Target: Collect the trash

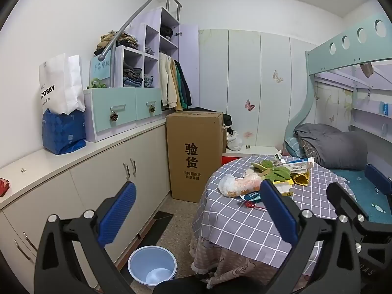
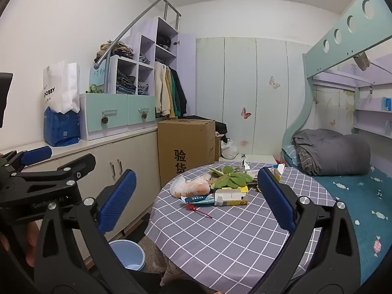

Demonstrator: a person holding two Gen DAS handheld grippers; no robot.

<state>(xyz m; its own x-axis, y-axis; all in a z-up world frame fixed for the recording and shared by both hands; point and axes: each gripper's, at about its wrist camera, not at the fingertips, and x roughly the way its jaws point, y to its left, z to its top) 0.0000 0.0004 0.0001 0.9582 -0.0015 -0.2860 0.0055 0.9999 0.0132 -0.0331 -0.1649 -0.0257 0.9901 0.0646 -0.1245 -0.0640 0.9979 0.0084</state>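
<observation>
The trash pile (image 2: 220,186) sits mid-counter (image 2: 220,240), the blue bin (image 1: 152,264) on the floor beside it. My left gripper (image 1: 196,215) and right gripper (image 2: 196,203) hang empty, jaws wide. Loose leaves (image 2: 232,180) could scatter if I grab carelessly.

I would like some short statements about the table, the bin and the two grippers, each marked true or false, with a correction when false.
1. The blue bin stands on the floor beside the round table. True.
2. The left gripper is shut on a piece of trash. False: its jaws stand wide open with nothing between them.
3. The trash pile includes green leaves and a plastic bag with orange contents. True.
4. The red stick lies inside the bin. False: it lies on the checked tablecloth, in front of the pile.
5. The right gripper holds the yellow and white carton. False: it is open and the carton lies on the table.
</observation>
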